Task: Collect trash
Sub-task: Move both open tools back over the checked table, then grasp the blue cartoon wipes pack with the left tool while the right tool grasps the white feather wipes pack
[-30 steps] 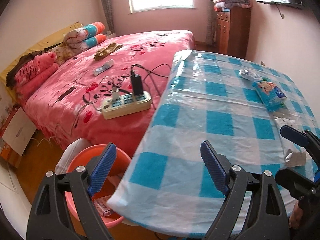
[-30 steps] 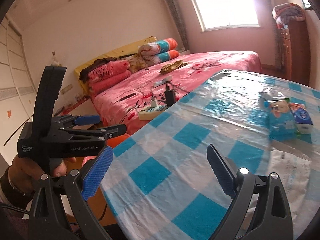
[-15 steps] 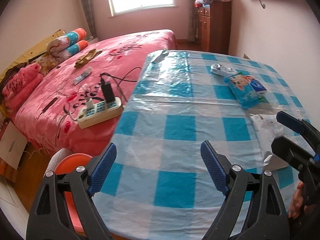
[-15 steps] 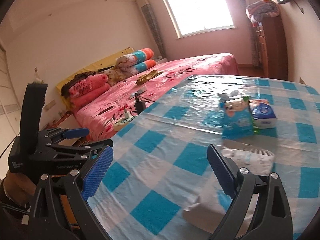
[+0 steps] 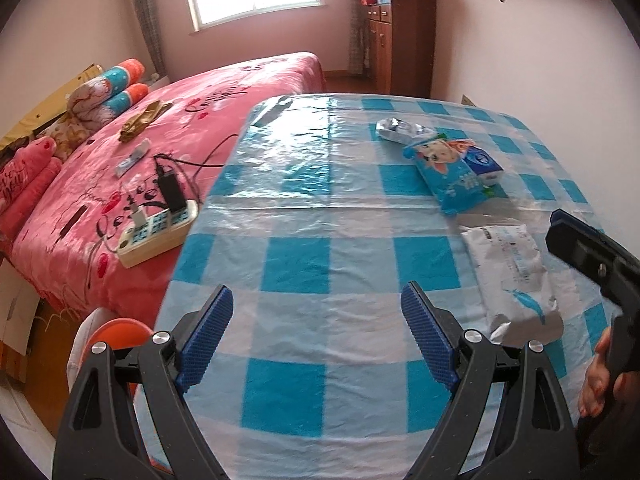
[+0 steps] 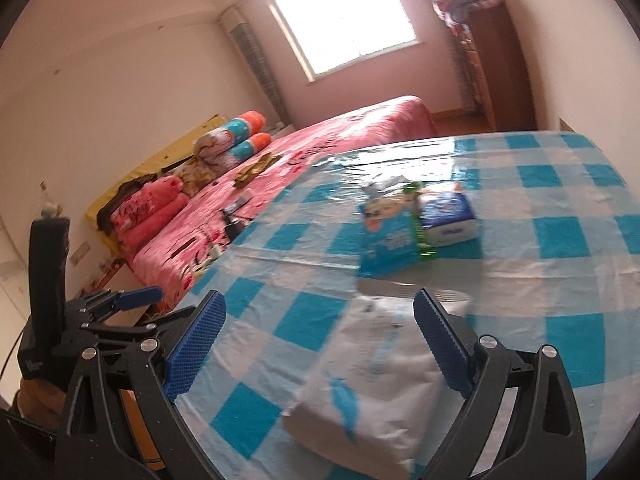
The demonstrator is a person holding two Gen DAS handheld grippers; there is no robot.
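Note:
A white plastic mailer bag (image 5: 516,276) lies on the blue checked table (image 5: 320,208), also in the right wrist view (image 6: 376,384). Beyond it lie a blue cartoon wipes pack (image 5: 448,172) (image 6: 386,236), a blue tissue pack (image 5: 484,166) (image 6: 448,212) and a silver wrapper (image 5: 400,130). My left gripper (image 5: 316,340) is open and empty above the table's near part. My right gripper (image 6: 320,344) is open, just above the near end of the mailer bag, with nothing between its jaws. An orange bin (image 5: 120,332) stands on the floor at the table's left corner.
A pink bed (image 5: 180,128) lies left of the table, with a power strip (image 5: 156,232) and cables near the table's edge. A wooden cabinet (image 5: 400,40) stands at the far wall. A cardboard box (image 5: 16,316) sits on the floor at left.
Both grippers have moved to the right over the table. The right gripper has come down close over the white mailer bag. The orange bin has slid toward the left view's edge.

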